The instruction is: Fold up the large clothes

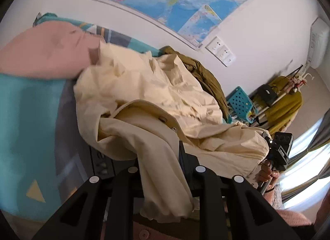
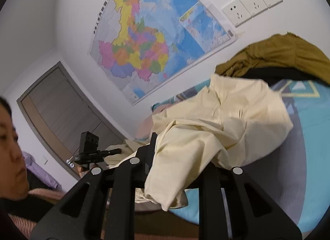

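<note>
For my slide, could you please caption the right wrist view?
Right claw shut on cream garment, lifting it off the teal bedspread below a wall map.

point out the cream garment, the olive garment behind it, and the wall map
cream garment (image 1: 144,87), left wrist view, on its crumpled middle.
olive garment (image 2: 278,54), right wrist view, on the top of the heap.
wall map (image 2: 144,44), right wrist view, on its coloured land area.
</note>
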`<state>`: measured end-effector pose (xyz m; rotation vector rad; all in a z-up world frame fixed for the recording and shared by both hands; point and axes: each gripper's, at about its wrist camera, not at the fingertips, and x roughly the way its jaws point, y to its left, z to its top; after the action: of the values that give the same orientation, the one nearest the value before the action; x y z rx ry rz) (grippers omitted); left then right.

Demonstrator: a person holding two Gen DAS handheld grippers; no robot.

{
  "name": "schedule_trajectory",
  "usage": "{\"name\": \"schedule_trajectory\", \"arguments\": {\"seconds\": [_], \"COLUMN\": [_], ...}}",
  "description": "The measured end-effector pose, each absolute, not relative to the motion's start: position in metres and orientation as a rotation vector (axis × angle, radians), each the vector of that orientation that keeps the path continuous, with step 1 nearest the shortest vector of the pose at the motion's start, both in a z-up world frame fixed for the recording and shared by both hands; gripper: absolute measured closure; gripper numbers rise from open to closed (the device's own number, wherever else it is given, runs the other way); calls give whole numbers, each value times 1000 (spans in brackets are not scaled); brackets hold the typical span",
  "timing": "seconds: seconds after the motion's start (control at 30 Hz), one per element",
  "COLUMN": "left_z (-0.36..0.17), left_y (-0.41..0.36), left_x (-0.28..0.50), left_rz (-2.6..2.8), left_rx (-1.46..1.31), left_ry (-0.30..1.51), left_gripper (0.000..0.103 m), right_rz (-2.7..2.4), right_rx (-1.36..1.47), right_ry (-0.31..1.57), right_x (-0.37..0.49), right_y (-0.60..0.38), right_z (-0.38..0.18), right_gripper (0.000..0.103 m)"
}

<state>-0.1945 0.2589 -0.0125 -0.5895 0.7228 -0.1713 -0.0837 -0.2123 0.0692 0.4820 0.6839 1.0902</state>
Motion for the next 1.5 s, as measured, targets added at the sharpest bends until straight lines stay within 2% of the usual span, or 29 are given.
{"name": "schedule_trajectory", "arguments": {"seconds": [0.3,0.77,1.3,1.5], "left_z": [21,44,14,-6], "left_y": [277,308,353,363], "left_x": [-146,-62,45,74], "left_rz": [-155,-100,23,58], "left_rx": [-543,-530,-553,-555], "left_ry": [764,818,962,1008], "left_gripper": [83,83,81,81], "right_rz": [1058,989,857,814], "right_rx": [534,563,575,584], "right_ry": [690,762,921,959], "right_x": [-28,67,175,194], "right_y": [-198,-168,-125,-118], "right_z": [86,88,48,34], "right_gripper": [85,85,83,74]}}
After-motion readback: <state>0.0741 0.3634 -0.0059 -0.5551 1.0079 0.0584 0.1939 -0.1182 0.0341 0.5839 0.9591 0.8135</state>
